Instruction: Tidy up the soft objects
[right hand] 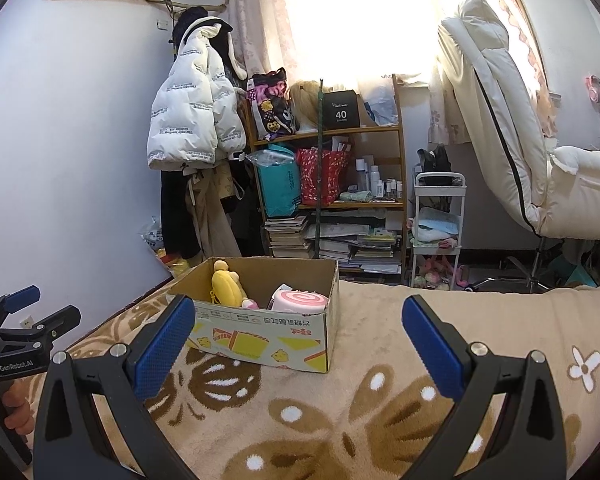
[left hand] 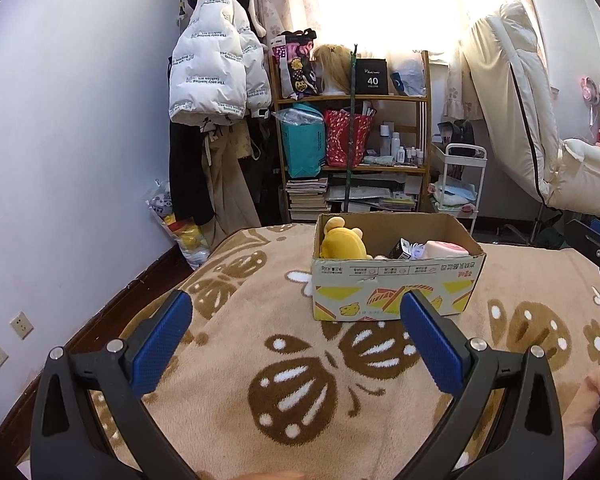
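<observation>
A cardboard box (left hand: 392, 292) (right hand: 260, 336) stands on the butterfly-patterned blanket (left hand: 300, 380) (right hand: 360, 400). Inside it lie a yellow plush toy (left hand: 342, 244) (right hand: 226, 286), a pink swirl-roll plush (right hand: 300, 300) (left hand: 446, 249) and a small dark packet (left hand: 404, 249). My left gripper (left hand: 296, 316) hangs open just short of the box's near wall, holding nothing. My right gripper (right hand: 298, 320) is open too, to the right of the box, with nothing between its blue pads. In the right wrist view the left gripper (right hand: 32, 312) shows at the left edge with a hand on its handle.
Behind the bed stand a wooden shelf (left hand: 352, 100) (right hand: 328, 132) with bags and books, hung coats (left hand: 212, 68) (right hand: 196, 116), a white trolley (right hand: 438, 220) and a padded chair (right hand: 520, 140). The bed's left edge drops to a dark floor by the wall (left hand: 60, 160).
</observation>
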Demonstrator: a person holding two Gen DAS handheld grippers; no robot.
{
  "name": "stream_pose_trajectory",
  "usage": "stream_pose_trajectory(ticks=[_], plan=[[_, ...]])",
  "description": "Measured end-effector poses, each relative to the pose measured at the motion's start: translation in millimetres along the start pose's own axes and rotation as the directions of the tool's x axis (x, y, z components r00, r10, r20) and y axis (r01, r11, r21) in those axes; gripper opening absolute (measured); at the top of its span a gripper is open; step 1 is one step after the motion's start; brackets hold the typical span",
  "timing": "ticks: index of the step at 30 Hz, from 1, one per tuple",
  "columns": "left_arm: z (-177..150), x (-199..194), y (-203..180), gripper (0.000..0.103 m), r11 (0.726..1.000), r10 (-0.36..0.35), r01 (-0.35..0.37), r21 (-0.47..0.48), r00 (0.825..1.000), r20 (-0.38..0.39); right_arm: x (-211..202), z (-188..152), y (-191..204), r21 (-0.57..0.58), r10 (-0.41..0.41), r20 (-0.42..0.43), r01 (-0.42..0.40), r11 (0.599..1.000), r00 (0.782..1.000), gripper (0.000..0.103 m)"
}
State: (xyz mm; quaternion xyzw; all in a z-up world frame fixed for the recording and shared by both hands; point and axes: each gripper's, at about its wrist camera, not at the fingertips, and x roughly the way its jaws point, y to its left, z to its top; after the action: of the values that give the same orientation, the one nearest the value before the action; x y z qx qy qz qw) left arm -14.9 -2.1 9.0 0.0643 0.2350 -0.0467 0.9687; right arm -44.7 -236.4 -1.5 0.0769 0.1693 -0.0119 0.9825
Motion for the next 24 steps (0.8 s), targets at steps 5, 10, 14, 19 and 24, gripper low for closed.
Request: stream_pose_trajectory(ticks=[5,10,14,19,24], plan=[[0.1,0.2,0.3,0.102,1.0,0.0,0.0,0.001,1.0,-0.001,1.6,-2.4,-0.9,-0.002,-0.009,-0.004,0.009,1.0,1.0,0.103],[-0.2,0.8,1.0,0.102,1.0,0.001,-0.001,0.002,1.0,-0.004,2.3,-3.2,-2.6,0.0,-0.011,-0.006,0.011,1.0,1.0,0.103],[-0.6,3.4,2.8,0.102,1.0,0.001,-0.001,0.007,1.0,-0.011,3.6,-6.2,-6.4,0.014,-0.015,-0.006,0.015,1.0,1.0,0.103],[-0.9,3.5,2.9,0.102,1.0,0.002,-0.002,0.006,1.0,-0.011,3.4,-6.7,-7.4,0.012,-0.015,-0.007,0.015,1.0,1.0,0.103],[-1.1,3.4,3.9,0.102,1.0,0.003,-0.003,0.005,1.0,-0.011,3.3,-6.8,-4.9,0.009,-0.016,-0.006,0.016,1.0,1.0,0.103]])
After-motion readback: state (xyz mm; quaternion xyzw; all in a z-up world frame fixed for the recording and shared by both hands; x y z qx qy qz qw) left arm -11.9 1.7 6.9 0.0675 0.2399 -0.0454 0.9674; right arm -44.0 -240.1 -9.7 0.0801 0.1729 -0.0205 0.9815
